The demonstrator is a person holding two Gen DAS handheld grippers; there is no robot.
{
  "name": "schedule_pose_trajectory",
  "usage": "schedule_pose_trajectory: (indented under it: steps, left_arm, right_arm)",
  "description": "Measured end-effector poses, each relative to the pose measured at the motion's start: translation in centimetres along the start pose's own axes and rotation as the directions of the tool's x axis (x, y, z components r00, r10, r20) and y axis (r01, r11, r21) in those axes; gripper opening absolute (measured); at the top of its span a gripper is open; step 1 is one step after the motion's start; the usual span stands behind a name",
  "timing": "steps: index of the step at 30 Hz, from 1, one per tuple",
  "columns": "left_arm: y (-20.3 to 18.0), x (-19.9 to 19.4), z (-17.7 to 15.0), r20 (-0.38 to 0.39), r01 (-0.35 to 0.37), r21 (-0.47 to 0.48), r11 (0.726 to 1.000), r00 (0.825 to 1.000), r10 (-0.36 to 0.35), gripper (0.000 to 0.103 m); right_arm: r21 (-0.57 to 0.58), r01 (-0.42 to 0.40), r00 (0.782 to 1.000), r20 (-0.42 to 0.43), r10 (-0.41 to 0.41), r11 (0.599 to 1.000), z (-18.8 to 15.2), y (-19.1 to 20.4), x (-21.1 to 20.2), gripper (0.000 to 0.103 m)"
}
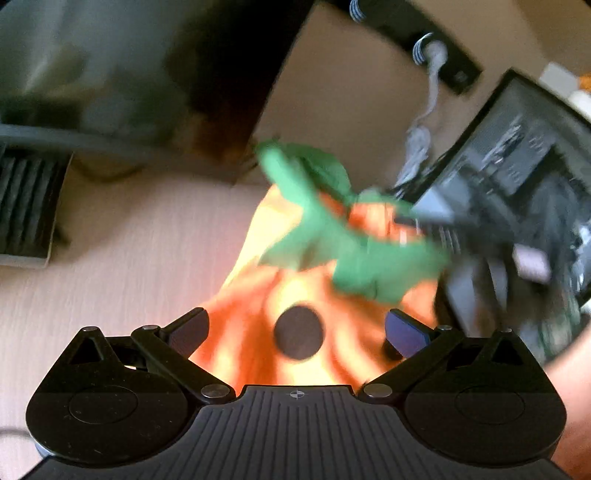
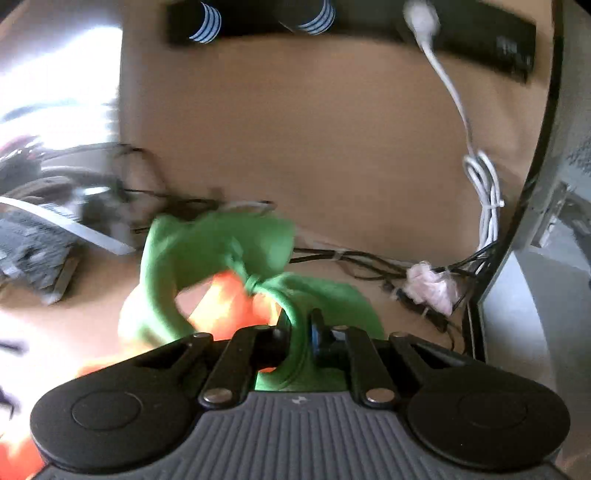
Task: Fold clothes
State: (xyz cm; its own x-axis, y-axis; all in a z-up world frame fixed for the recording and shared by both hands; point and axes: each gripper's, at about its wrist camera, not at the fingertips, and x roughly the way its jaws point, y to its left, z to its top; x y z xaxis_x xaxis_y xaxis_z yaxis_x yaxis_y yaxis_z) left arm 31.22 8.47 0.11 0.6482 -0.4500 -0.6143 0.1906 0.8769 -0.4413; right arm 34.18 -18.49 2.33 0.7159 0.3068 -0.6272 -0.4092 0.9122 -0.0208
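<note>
Orange fabric garment with green trim [image 1: 258, 295] fills the middle of the left wrist view, draped across the pale wooden tabletop [image 1: 122, 240] and running right up under the camera. A round black patch [image 1: 298, 333] sits on the orange cloth, midway between the two spread fingers. The left gripper [image 1: 297, 332] is released, jaws wide apart, one blue-padded fingertip [image 1: 406, 332] on each side of the cloth and neither pressing it. Over in the right wrist view the picture changes: the right gripper [image 2: 297, 332] is clenched on the green trim [image 2: 295, 321], a band of green squeezed between the two narrow fingers, with the knotted green ties [image 2: 251, 284] bunched just ahead and orange cloth showing beneath them. Motion blur smears both views, so the garment looks lifted at that pinched edge, though I cannot be sure how far off the table it is.

Behind the cloth, a brown cardboard panel [image 2: 314, 147] stands as a backdrop. A black power strip [image 2: 369, 26] is fixed along its top, with a white plug and cable [image 2: 443, 74] hanging down to a coiled white bundle [image 2: 484, 192]. Thin black wires [image 2: 351, 254] trail along the table's back edge. A dark, open-sided computer case [image 1: 517, 177] stands at the right in the left wrist view, close beside the green trim.
</note>
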Motion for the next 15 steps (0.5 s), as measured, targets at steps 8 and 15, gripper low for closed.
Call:
schedule_pose_trajectory:
  steps: [8,15]
  left_arm:
    - [-4.0,0.7,1.6,-0.012,0.299,0.086,0.950,0.954,-0.299,0.103]
    - [-1.3,9.3,-2.1,-0.246,0.193,-0.012,0.981,0.951,-0.190,0.103]
  right_arm:
    - [0.055,-0.027,0.984,-0.173,0.036,0.998,-9.6,4.4,-1.9,0.010]
    - [0.093,-0.066,0.982,-0.173,0.081,0.993,-10.8,3.2,-5.0,0.018]
